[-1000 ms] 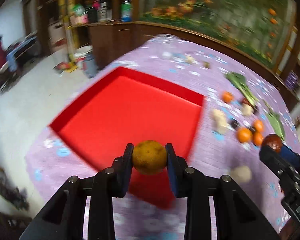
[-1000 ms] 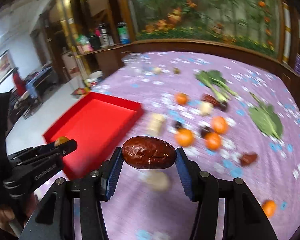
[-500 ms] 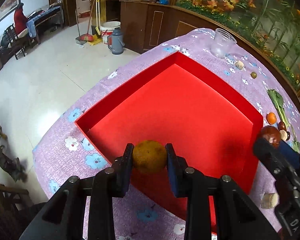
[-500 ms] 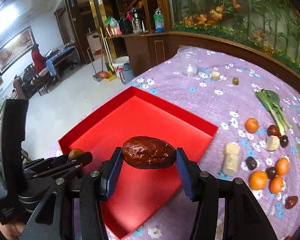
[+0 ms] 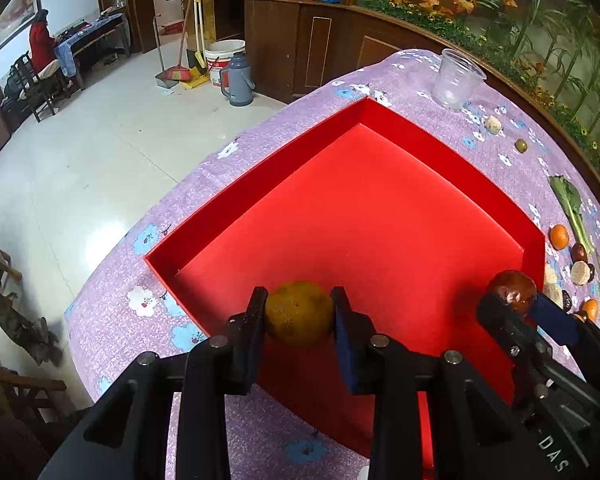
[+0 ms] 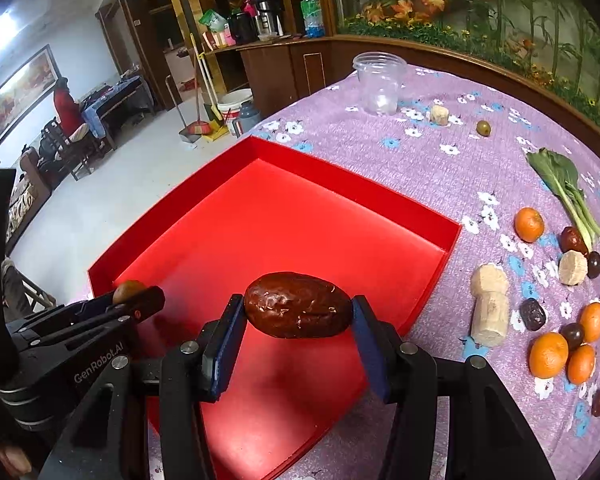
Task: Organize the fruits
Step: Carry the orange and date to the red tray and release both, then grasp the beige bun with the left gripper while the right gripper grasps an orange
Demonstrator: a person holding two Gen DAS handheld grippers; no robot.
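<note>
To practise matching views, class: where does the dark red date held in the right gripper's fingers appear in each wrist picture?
Left wrist: red date at lower right, over the tray's edge.
Right wrist: red date at lower centre, held crosswise.
Shared landmark: red tray.

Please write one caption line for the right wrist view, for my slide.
Right gripper holds a red date above the red tray.

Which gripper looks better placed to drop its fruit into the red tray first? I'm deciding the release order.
Probably the left gripper: its yellow-green round fruit hangs over the shallow red tray, inside its near rim. The right gripper, clamping a dark red-brown wrinkled date, is over the tray floor too, so either could release.
</note>
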